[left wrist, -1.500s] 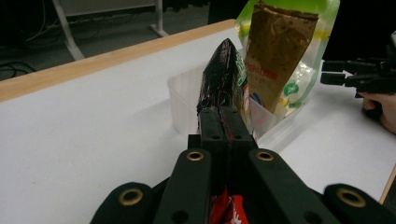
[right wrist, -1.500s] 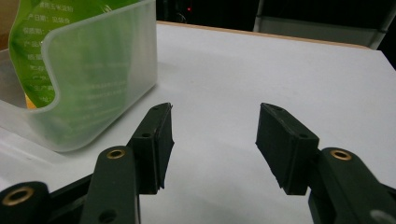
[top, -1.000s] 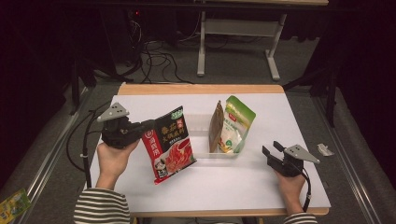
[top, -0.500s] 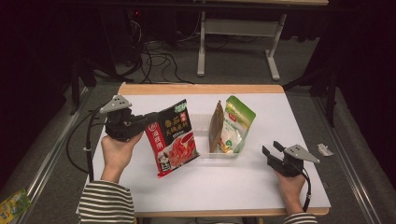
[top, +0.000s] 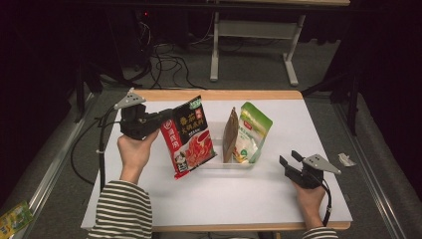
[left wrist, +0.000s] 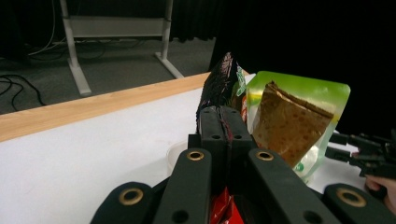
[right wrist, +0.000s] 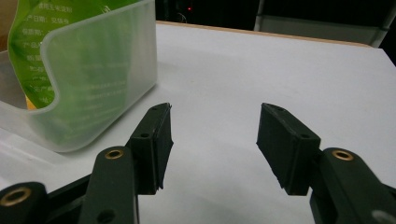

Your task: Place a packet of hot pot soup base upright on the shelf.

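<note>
Red hotpot-base pouch [top: 189, 137] is clamped by left gripper [top: 166, 118]; to be lowered upright into clear bin [top: 219, 162] beside brown pouch [top: 230, 135]. Right gripper [top: 288, 159] is held agape, empty.

The red packet's [top: 189, 137] print is too small to read.

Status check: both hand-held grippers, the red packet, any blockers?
Left hand-held gripper shut on red packet, held off the table. Right hand-held gripper open, idle. Clear bin holds green pouch and brown pouch; path clear.

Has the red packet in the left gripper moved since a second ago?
Yes. The red packet has risen and shifted toward the clear bin, against the table's wooden far edge.
</note>
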Tool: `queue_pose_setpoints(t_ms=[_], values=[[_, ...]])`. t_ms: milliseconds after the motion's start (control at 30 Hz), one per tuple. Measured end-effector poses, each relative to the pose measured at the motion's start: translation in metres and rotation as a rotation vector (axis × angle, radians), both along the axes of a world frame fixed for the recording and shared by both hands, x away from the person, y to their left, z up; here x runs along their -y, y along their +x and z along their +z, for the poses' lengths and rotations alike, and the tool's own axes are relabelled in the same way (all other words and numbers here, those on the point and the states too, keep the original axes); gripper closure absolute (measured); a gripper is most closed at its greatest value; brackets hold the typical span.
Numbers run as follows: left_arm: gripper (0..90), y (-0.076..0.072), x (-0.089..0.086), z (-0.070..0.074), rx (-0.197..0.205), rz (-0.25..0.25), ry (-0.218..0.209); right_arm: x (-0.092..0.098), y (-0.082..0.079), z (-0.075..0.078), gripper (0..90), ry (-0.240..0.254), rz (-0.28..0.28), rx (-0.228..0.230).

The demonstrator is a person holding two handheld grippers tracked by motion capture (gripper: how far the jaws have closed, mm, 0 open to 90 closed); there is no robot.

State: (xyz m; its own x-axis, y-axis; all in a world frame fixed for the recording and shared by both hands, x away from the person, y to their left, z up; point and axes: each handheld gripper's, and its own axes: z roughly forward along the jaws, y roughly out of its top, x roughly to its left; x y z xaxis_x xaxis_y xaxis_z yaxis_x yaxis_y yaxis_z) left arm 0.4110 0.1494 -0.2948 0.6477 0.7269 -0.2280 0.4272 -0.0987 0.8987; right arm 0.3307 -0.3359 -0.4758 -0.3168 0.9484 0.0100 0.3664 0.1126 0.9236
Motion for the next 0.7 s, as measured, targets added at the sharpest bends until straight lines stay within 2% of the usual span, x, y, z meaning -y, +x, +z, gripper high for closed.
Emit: queue_pose_setpoints(t_ms=[400,633,700], values=[[90.0,0.017,0.020,-0.002,0.008,0.060,-0.037,0.000,0.000,0.000,44.6,-0.003,0.005,0.002],[88.7,0.024,0.034,-0.017,-0.005,0.054,0.033,-0.001,0.000,0.000,44.3,-0.002,0.003,0.002],[88.0,0.025,0.032,-0.021,-0.003,0.062,0.024,-0.001,0.000,0.000,44.2,-0.002,0.006,0.002]])
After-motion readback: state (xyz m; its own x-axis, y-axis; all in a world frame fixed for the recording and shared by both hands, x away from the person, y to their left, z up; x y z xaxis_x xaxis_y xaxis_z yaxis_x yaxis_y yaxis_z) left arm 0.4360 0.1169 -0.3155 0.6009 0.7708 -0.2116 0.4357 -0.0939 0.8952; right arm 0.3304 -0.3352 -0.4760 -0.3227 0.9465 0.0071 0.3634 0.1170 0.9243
